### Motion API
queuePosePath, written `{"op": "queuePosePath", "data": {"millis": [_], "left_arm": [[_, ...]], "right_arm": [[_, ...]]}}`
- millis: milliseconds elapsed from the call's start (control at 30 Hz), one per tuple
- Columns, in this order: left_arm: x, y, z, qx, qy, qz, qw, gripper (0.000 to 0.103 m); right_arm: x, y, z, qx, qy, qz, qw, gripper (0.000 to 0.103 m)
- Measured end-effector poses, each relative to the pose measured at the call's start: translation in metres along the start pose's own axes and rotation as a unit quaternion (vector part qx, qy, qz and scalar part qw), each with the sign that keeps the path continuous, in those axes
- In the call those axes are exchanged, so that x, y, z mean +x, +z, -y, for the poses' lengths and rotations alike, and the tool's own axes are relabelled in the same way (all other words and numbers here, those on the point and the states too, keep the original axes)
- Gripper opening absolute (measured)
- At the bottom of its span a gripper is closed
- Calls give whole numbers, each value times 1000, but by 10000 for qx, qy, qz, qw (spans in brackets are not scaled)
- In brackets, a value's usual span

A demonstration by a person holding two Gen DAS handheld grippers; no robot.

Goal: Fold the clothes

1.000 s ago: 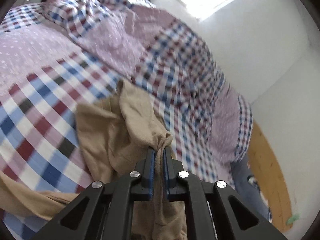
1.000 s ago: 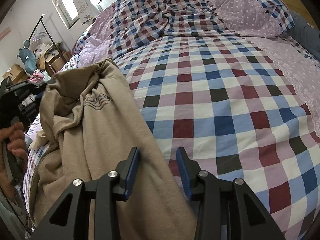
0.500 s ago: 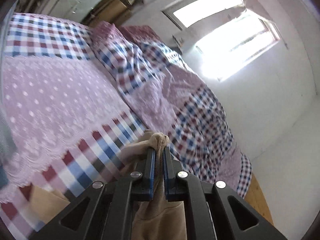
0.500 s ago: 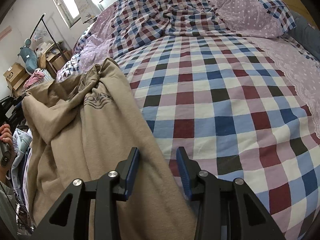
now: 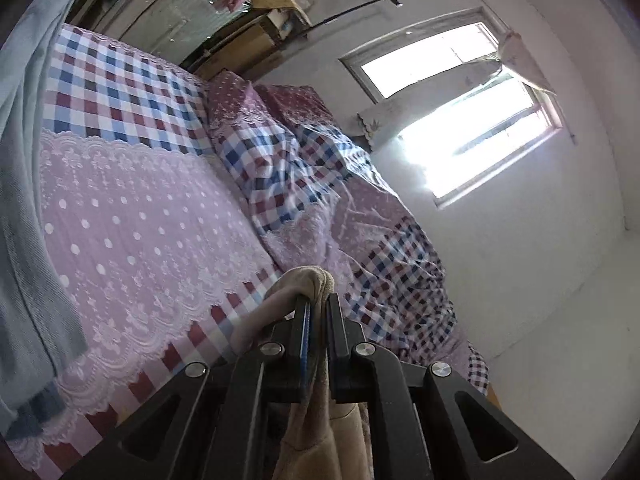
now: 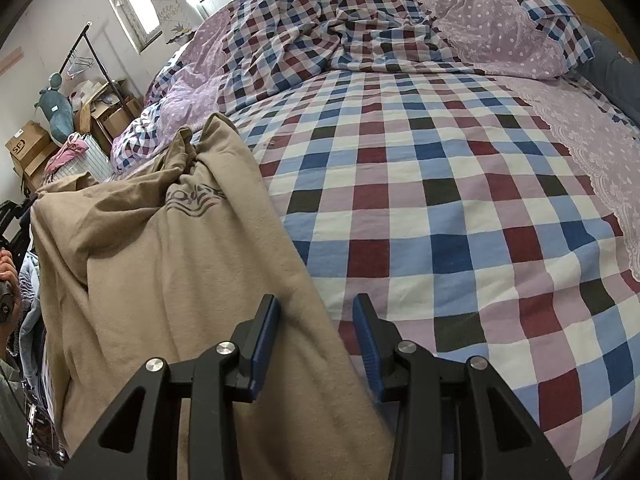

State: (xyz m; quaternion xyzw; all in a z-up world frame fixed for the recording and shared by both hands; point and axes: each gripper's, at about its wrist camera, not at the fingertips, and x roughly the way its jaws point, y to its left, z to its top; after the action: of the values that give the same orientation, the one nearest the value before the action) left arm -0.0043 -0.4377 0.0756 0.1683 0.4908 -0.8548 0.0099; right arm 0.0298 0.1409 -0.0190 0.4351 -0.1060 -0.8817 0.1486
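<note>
A tan garment (image 6: 168, 264) with a dark printed logo hangs stretched over the left side of the checked bed (image 6: 440, 208) in the right wrist view. My left gripper (image 5: 318, 304) is shut on a bunched edge of the tan garment (image 5: 308, 280) and holds it lifted above the bed; cloth hangs down between its arms. In its own view my right gripper (image 6: 316, 312) stands open, with the garment's lower edge passing between and under its fingers. At the far left of that view a hand (image 6: 6, 268) holds the other gripper's handle.
A crumpled checked duvet (image 6: 320, 32) and a purple dotted pillow (image 6: 500, 28) lie at the head of the bed. Boxes, a clothes rail (image 6: 80, 56) and a laundry basket stand by the wall. A pale blue cloth (image 5: 24, 200) hangs at the left wrist view's left edge.
My left gripper has lifted and swung upward with the garment, its view turning from the bed toward the window. The garment has been pulled taller and flatter. My right gripper has stayed put.
</note>
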Motion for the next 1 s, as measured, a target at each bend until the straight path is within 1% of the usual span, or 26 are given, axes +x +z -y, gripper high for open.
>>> {"op": "queuePosePath", "data": {"millis": [100,167,200,233,267,300,333,367,433,467,533,567,600,667,700,733,800,933,1000], "left_arm": [[11,-5,-19,-116,794,-207,9966,6],[14,-9,-27,-268,1164,-340,9923,7],[12,-10,-25,-235,1346,-336,9901,8],[10,-12,-23,-176,1528,-317,9876,14],[8,-14,-20,-117,1710,-297,9847,25],[3,-16,-14,2,1845,-222,9826,32],[-3,-19,-4,162,1866,-147,9822,44],[-9,-22,7,328,1862,-76,9819,54],[-21,-30,29,660,1853,67,9804,64],[-27,-33,39,826,1847,138,9792,67],[-31,-50,57,1036,1528,-16,9828,69],[-29,-60,64,1083,1368,-171,9845,71],[-23,-76,71,1083,1133,-491,9864,71],[-9,-103,79,1070,791,-1040,9856,71],[-1,-118,83,1083,632,-1314,9834,71],[10,-135,89,1108,429,-1651,9791,71],[29,-161,96,1064,120,-2199,9696,71],[54,-200,107,813,-264,-2981,9507,71],[61,-210,110,685,-422,-3151,9456,71]], "right_arm": [[0,0,0,-3,3,-1,10000,42],[0,0,1,6,14,-11,10000,42],[0,0,1,5,13,-18,10000,42],[0,1,1,4,13,-25,10000,42],[0,1,1,3,12,-32,10000,43],[1,1,0,1,23,-43,10000,43],[1,1,1,-2,47,-61,10000,44],[1,2,1,-6,71,-78,9999,46],[1,4,2,17,153,-132,9998,47],[1,5,2,37,222,-169,9996,47],[-1,10,5,135,524,-251,9982,47],[-4,13,6,178,675,-259,9972,47],[-9,15,6,187,777,-232,9965,47],[-17,22,3,96,906,-163,9957,47],[-20,27,0,5,965,-156,9952,47],[-19,35,-4,-121,1015,-195,9946,47],[-14,48,-10,-296,1052,-260,9937,47],[17,75,-19,-407,1175,-573,9906,47],[35,85,-24,-418,1161,-688,9900,47]]}}
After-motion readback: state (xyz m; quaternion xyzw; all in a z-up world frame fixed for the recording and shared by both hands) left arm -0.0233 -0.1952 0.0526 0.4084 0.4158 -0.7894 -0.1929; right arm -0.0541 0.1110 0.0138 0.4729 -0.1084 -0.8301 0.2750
